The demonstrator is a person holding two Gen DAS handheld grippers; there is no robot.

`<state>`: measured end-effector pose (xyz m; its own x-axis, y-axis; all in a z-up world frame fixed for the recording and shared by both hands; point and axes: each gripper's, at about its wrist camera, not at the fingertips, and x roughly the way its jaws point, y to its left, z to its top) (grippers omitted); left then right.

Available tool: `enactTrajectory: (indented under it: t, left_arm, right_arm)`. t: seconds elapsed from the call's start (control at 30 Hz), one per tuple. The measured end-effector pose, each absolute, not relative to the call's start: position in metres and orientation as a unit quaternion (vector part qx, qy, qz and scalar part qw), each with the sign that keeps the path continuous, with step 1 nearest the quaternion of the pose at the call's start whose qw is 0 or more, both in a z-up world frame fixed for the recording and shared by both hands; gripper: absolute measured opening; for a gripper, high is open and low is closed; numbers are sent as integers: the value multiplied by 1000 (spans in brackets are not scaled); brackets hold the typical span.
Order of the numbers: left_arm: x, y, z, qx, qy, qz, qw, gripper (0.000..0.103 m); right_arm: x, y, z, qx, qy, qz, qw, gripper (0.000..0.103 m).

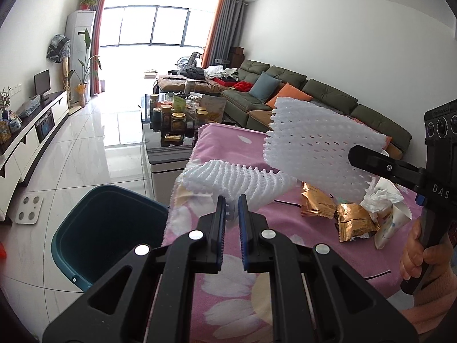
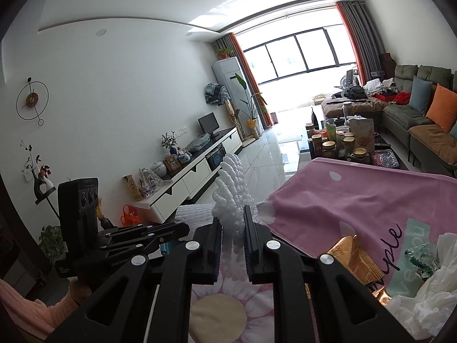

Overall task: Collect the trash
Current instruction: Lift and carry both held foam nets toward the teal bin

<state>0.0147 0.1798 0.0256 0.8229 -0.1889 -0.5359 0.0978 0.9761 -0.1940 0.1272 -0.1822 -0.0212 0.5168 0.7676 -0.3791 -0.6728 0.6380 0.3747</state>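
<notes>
Left tool (image 1: 231, 200) pinches foam net (image 1: 237, 178) beside bin (image 1: 85, 245).

White foam netting (image 1: 311, 154), pink cloth (image 1: 228, 143), glossy floor tiles (image 1: 85, 148)

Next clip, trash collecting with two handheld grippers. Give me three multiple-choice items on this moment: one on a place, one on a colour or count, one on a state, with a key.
1. Where is the bin?
A. on the floor beside the pink cloth
B. on the sofa
C. on the TV cabinet

2. How many gold wrappers lie on the cloth?
A. none
B. two
C. five

3. What is the left gripper doing?
A. hanging open
B. gripping a tissue
C. shut on a white foam net

Key: A, it stands at the cloth's edge; B, two lie together; C, net between its jaws.
</notes>
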Motion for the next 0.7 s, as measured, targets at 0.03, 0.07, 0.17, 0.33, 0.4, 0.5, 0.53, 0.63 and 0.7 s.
enactTrajectory:
  t: [0.03, 0.07, 0.17, 0.33, 0.4, 0.5, 0.53, 0.63, 0.7]
  left_arm:
    - [13, 185, 22, -81, 288, -68, 952, 9]
    - [11, 191, 22, -84, 288, -61, 952, 9]
    - [6, 211, 17, -90, 289, -38, 952, 9]
    - [-2, 245, 10, -100, 294, 9, 951, 9]
    - [-4, 258, 7, -105, 297, 27, 949, 9]
    - [-7, 278, 2, -113, 300, 50, 946, 9]
    - [-7, 284, 0, -116, 302, 56, 944, 10]
    - [-8, 298, -8, -123, 310, 75, 940, 10]
    - [-6, 305, -14, -126, 316, 86, 936, 10]
  right_arm:
    - [129, -177, -22, 90, 266, 421, 862, 13]
    - [130, -171, -23, 90, 270, 425, 859, 13]
    - [135, -154, -27, 85, 280, 442, 848, 13]
    - [145, -121, -33, 77, 299, 466, 829, 13]
    - [149, -109, -35, 75, 306, 475, 821, 13]
    - [157, -92, -40, 71, 320, 486, 811, 13]
    - [158, -85, -42, 70, 324, 489, 807, 13]
    - [162, -69, -47, 67, 336, 494, 799, 13]
    - [165, -59, -51, 63, 343, 496, 795, 13]
